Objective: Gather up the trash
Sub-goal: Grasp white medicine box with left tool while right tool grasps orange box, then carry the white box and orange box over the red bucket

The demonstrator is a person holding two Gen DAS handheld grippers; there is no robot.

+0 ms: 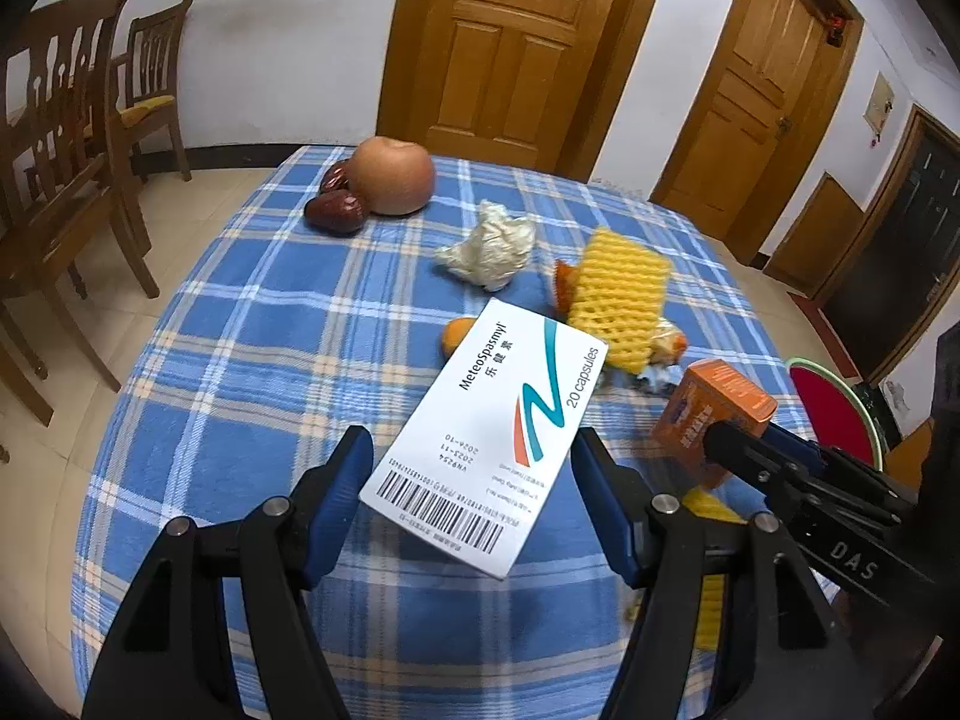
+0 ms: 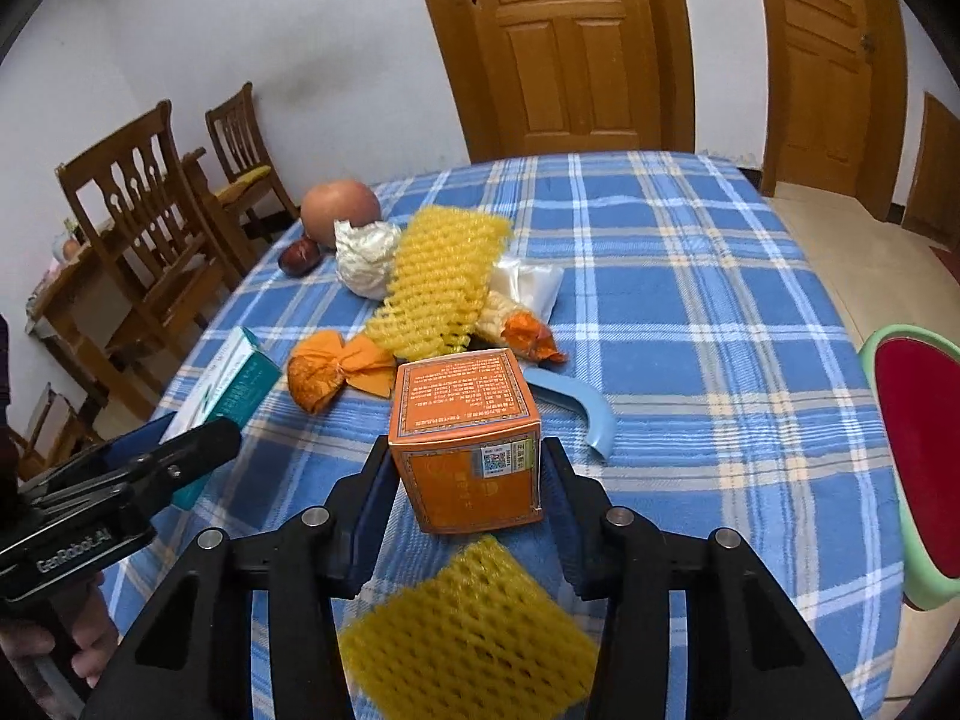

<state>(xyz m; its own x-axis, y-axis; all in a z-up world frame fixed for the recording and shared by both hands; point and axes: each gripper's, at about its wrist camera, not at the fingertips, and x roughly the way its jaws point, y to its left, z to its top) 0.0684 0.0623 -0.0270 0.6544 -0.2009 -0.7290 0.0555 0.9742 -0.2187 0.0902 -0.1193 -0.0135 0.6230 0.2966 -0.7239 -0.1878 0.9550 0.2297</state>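
A white medicine box [image 1: 492,420] hangs tilted above the blue checked tablecloth [image 1: 252,324], and my left gripper [image 1: 472,444] is shut on its two long edges. In the right wrist view my right gripper [image 2: 467,456] has both pads against the sides of an orange carton [image 2: 465,438], which stands upright. The left gripper [image 2: 198,438] with its box shows at that view's left. Loose trash lies behind: a yellow foam net [image 2: 441,282], crumpled white paper [image 2: 363,258], orange peel [image 2: 318,378], a blue curved piece [image 2: 588,414]. A second foam net [image 2: 468,630] lies under my right fingers.
A round bin with a green rim [image 2: 900,576] and red inside stands off the table's right edge. An apple [image 2: 339,210] and red dates [image 2: 300,258] sit at the far left of the table. Wooden chairs [image 2: 138,228] stand left; doors are behind.
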